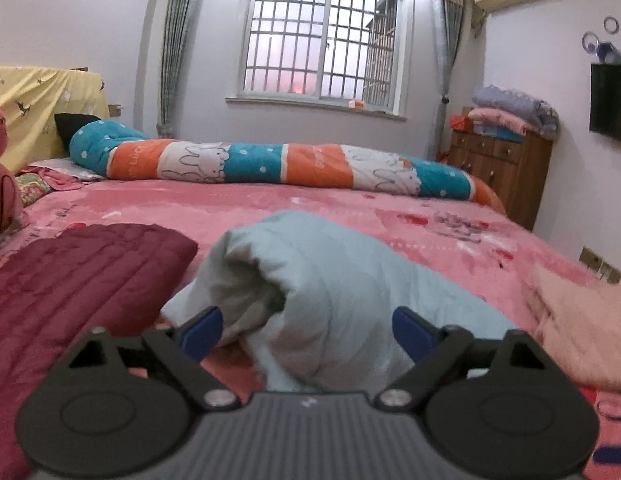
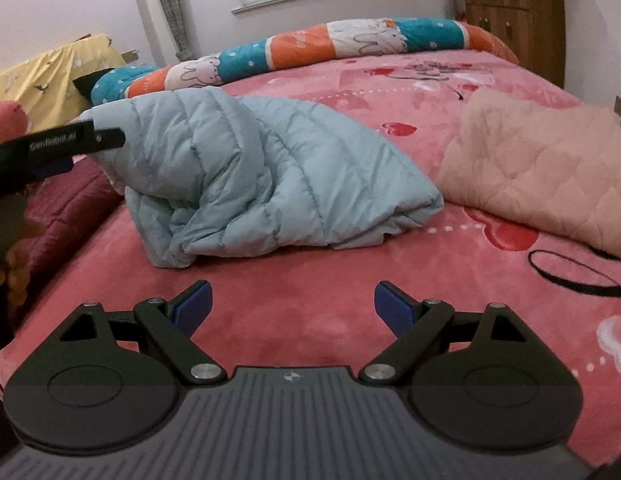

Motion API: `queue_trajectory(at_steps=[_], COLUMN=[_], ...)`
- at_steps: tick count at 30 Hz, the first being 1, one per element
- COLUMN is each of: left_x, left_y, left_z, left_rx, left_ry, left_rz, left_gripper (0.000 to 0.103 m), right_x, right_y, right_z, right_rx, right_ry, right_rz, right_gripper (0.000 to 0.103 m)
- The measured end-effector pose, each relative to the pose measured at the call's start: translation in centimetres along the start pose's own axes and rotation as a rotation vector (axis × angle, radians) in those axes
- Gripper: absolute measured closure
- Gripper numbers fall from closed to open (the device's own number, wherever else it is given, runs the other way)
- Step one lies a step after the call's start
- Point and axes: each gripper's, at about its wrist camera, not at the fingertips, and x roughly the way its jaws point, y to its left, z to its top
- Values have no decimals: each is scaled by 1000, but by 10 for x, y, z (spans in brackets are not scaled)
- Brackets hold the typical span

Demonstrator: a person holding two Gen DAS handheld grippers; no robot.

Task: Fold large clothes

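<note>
A maroon quilted garment (image 1: 82, 276) lies at the left on the pink bed (image 1: 350, 208). The left gripper (image 1: 306, 328) has its jaws wide around the near end of the bunched light-blue puffer jacket (image 2: 246, 172), mid-bed. The right gripper (image 2: 292, 306) hovers with jaws wide and empty. A peach quilted garment (image 2: 538, 168) lies at the right.

A home bedroom, apparently — bed (image 1: 350, 204), barred window (image 1: 322, 36), wooden dresser (image 1: 506, 168).
</note>
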Motion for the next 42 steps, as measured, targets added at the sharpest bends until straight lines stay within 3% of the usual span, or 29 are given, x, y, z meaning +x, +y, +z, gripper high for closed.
queue_trajectory(at_steps=[1, 3, 7, 9, 15, 22, 28, 34, 37, 40, 42], left_x=[5, 13, 25, 23, -13, -63, -93, -104, -111, -123, -133], left_y=[-1, -3, -11, -17, -43, -79, -98, -92, -75, -57, -46], left_z=[1, 4, 9, 9, 0, -34, -75, -110, -107, -96, -89], left_rx=[-3, -7, -12, -4, 15, 72, 147, 201, 166, 126, 89], left_ry=[7, 34, 61, 67, 28, 66, 160, 312, 340, 310, 249], left_rz=[-6, -22, -32, -43, -161, -339, -460, -483, -460, -420, -374], left_gripper=[15, 41, 67, 87, 97, 98, 98, 97, 96, 73, 46], right_x=[1, 3, 4, 2, -10, -24, -27, -29, -26, -24, -24], right_y=[-2, -7, -17, -22, -37, -46, -46, -12, 2, 5, 9], right_z=[0, 1, 0, 0, 1, 0, -2, 0, -1, 3, 7], right_rx=[16, 58, 135, 171, 246, 304, 276, 41, 8, 9, -4], right_ry=[6, 17, 28, 21, -44, -150, -201, -195, -186, -173, -177], right_rz=[10, 25, 53, 57, 28, 10, 52, 99, 106, 106, 102], right_gripper=[0, 0, 0, 0, 0, 0, 0, 0, 0, 0, 0])
